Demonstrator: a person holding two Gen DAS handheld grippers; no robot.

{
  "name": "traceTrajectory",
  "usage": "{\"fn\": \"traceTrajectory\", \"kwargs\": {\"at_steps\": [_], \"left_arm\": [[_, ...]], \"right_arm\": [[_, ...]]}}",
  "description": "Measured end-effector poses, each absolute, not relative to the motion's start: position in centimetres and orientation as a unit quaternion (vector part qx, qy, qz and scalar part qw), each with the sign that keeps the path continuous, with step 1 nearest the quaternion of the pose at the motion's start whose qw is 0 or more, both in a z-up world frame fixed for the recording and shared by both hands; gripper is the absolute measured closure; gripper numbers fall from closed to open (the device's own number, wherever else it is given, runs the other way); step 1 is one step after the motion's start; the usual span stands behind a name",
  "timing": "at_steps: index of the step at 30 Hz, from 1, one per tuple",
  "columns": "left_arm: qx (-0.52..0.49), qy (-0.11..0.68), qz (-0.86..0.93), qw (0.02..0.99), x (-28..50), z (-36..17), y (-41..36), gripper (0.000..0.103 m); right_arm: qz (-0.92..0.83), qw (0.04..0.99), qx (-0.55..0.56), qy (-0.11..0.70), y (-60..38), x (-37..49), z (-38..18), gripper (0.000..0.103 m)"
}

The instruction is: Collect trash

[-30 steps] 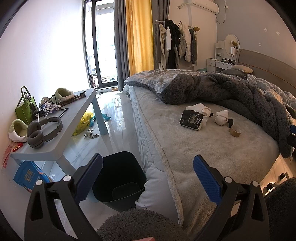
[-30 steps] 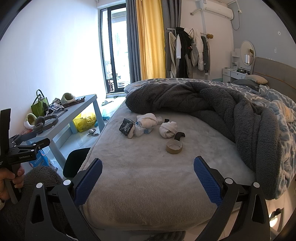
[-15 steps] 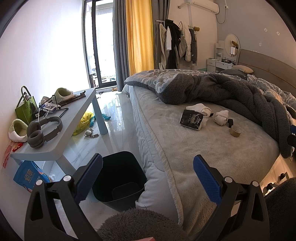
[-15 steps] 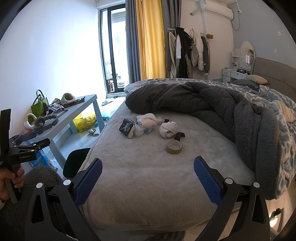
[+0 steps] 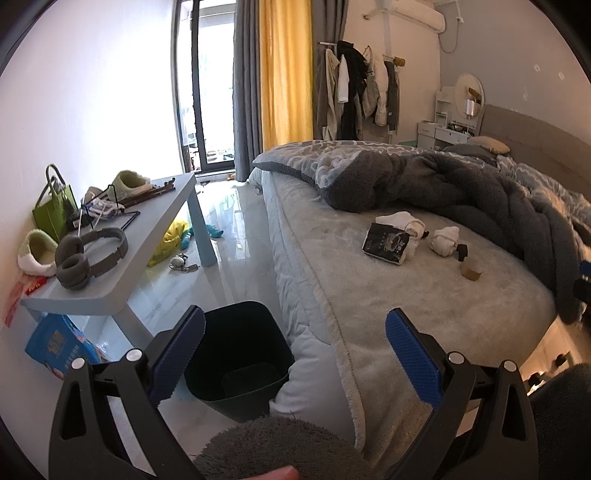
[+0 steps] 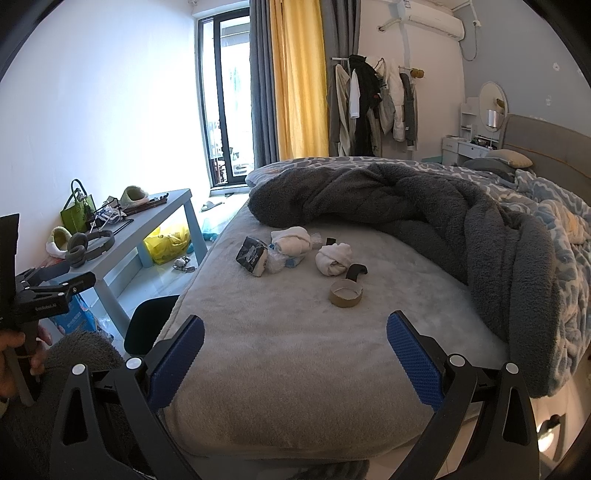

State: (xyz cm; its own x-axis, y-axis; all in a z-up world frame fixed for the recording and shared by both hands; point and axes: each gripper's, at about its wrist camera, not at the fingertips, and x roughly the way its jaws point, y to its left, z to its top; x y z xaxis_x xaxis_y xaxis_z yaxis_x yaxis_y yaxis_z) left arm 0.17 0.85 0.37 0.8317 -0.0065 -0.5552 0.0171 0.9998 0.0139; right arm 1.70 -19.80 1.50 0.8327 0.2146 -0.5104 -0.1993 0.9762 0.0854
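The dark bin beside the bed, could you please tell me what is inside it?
The bin looks empty: bare dark walls and floor show. Its near side is hidden behind its own rim.

No legible text on the blue box (image 5: pixel 55 345) or black packet (image 5: pixel 386 243).

Home bedroom. Unmade bed (image 6: pixel 295 362) with rumpled grey blanket (image 6: pixel 424 206), clothes rack (image 6: pixel 373 107) against the wall, vanity with round mirror (image 6: pixel 493 101), wall air conditioner (image 6: pixel 428 24). Yellow curtain (image 6: pixel 299 81) beside a balcony door (image 6: pixel 225 99); low worktop (image 5: pixel 147 236) holds headphones (image 5: pixel 88 254) and slippers.

Black hand-held gripper (image 6: pixel 295 352) (blue ribbed pads (image 6: pixel 413 362)), fuzzy grey sleeve (image 6: pixel 79 349).
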Motion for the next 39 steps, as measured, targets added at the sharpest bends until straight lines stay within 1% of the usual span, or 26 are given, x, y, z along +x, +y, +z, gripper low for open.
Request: {"fn": "traceTrajectory", "kwargs": {"at_steps": [3,8,16,22,29,39], "left_arm": [[0.003,0.293,-0.003,0.956,0.3,0.3,1.3,0.003],[0.025,0.293,0.006,0.956,0.2,0.8,0.7,0.003],[0.037,0.27,-0.008,0.962,1.1,2.5,0.2,0.003],[0.029,0.271,-0.048,0.961,3.4,2.2,-0.5,0.003],[0.01,0.296,-0.113,0.948,7.5,0.6,-0.8,0.004],[0.054,0.298,-0.184,0.935,12.9,-1.5,-1.8,0.006]], "right_arm": [[0.104,0.958,0.02,0.267,-20.1,1.7,1.1,0.003],[0.105,0.957,0.02,0.27,-20.1,1.8,1.2,0.003],[0.105,0.954,0.019,0.281,-19.4,3.1,2.1,0.003],[0.117,0.946,0.002,0.303,-18.5,6.5,0.9,0.003],[0.11,0.938,-0.002,0.328,-18.6,11.4,-1.5,0.003],[0.1,0.924,0.006,0.37,-19.7,19.0,-5.7,0.003]]}}
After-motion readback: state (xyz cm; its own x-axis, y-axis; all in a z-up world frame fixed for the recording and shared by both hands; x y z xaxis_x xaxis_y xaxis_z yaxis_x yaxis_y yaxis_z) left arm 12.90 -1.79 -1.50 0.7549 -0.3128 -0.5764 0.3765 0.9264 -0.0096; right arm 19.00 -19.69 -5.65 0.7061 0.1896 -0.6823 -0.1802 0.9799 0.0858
